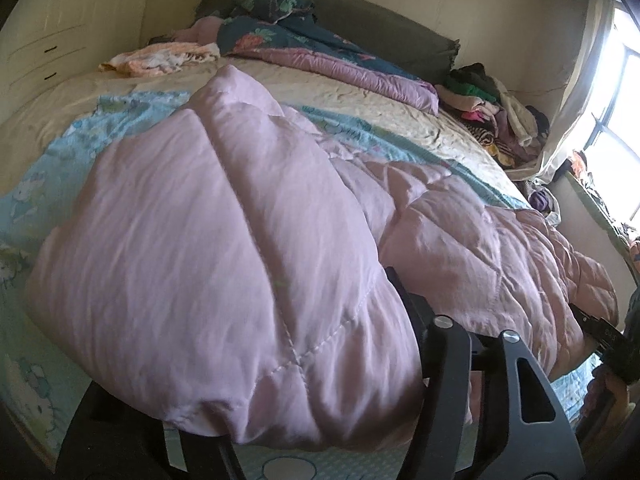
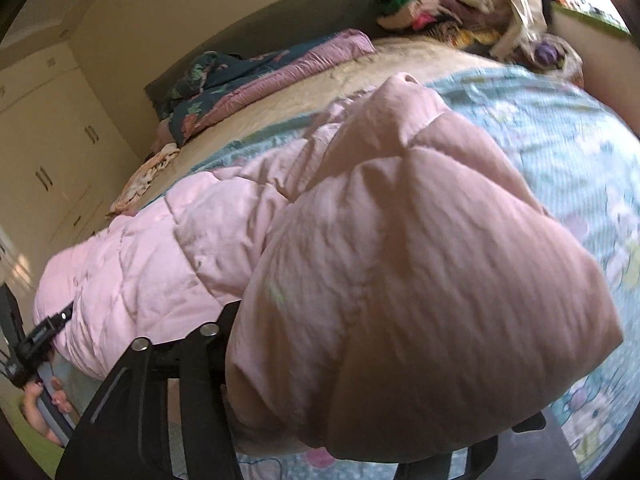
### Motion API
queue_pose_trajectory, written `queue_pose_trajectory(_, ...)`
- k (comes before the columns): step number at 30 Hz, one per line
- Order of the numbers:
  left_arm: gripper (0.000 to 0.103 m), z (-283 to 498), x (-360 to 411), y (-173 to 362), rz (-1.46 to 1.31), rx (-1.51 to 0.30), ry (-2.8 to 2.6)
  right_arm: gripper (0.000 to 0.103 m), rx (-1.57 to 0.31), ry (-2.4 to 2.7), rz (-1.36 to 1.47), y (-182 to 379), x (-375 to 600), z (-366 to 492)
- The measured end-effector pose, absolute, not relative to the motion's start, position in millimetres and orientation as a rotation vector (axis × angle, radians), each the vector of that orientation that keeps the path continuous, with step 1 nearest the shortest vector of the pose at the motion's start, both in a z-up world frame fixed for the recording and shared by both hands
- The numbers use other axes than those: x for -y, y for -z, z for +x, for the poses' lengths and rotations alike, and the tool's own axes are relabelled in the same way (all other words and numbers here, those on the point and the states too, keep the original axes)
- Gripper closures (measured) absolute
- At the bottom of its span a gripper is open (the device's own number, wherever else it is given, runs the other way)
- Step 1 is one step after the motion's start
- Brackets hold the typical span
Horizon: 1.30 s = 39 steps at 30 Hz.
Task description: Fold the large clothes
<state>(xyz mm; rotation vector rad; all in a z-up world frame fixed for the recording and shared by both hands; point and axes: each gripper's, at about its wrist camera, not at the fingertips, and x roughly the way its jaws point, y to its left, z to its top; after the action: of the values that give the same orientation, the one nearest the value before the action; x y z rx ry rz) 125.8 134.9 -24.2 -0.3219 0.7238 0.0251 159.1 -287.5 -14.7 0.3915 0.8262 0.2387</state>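
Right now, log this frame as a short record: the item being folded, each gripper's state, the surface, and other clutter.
item: pink quilted comforter, bunched and draped over both grippers
left gripper: fingers buried in the comforter, appears shut on it
right gripper: fingers hidden under a raised fold, appears shut on it
surface: bed with blue cartoon sheet
other bedding: floral blue and purple quilt by the headboard
clutter: clothes pile at the far corner near the window

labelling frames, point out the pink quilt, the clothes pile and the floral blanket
pink quilt (image 1: pixel 208 248), left wrist view, broad folded top
clothes pile (image 1: pixel 496 112), left wrist view, middle of the heap
floral blanket (image 2: pixel 208 76), right wrist view, dark patterned side
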Motion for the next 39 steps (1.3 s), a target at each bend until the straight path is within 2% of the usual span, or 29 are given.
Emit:
queue_pose_trajectory(1,0.046,125.5,-136.6,26.7,-0.332,-0.730,-0.027,0.042,-0.837,-0.231,0.418,19.5,291.3,158.8)
queue_pose_trajectory(3,0.040,124.1,-140.0,31.2,-0.352,-0.744,-0.030,0.029,-0.849,-0.218,0.441,23.9,294.5,156.8)
queue_pose_trajectory(6,0.031,118.0,-144.1,36.2,-0.377,-0.758,-0.035,0.020,-0.866,-0.206,0.478,29.0,302.3,152.7)
queue_pose_trajectory(9,0.020,111.3,-144.4,36.5,-0.378,-0.763,-0.047,0.015,-0.878,-0.198,0.488,27.6,306.6,146.0)
queue_pose_trajectory(15,0.010,90.8,-139.5,27.3,-0.362,-0.757,-0.059,0.008,-0.867,-0.163,0.458,15.9,318.2,122.9)
queue_pose_trajectory(28,0.009,40.2,-132.7,-14.0,-0.300,-0.675,-0.094,0.004,-0.678,-0.150,0.288,-59.5,323.6,65.0)
queue_pose_trajectory(39,0.009,-0.5,-97.7,-52.9,-0.270,-0.597,-0.016,0.004,-0.508,-0.249,0.109,-130.2,286.5,-0.6)
